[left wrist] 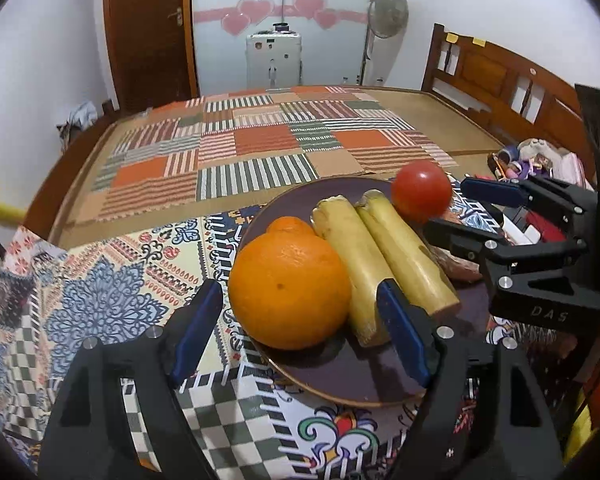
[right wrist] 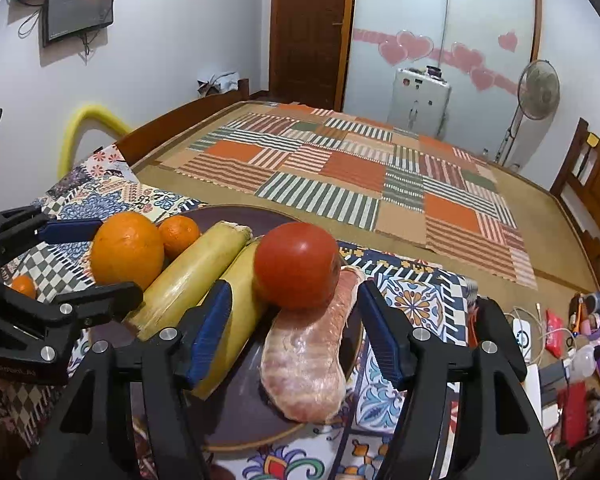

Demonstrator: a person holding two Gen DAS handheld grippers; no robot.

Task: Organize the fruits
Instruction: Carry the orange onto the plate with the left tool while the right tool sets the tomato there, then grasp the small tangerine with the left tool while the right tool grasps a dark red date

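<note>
Here:
- large orange (left wrist: pixel 290 290), dimpled, on the dark plate (left wrist: pixel 340 376) between the left gripper (left wrist: pixel 300 332)'s released fingers
- two pale yellow stalks (right wrist: pixel 204 276) alongside
- glossy red tomato (right wrist: pixel 296 266) atop a pink wrapped piece (right wrist: pixel 308 360), right gripper (right wrist: pixel 296 340) unclenched around them

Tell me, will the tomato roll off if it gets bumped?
Probably. The tomato is round and smooth, perched on the wrapped meat near the plate edge. It looks soft-skinned, so a hard squeeze might bruise it.
</note>
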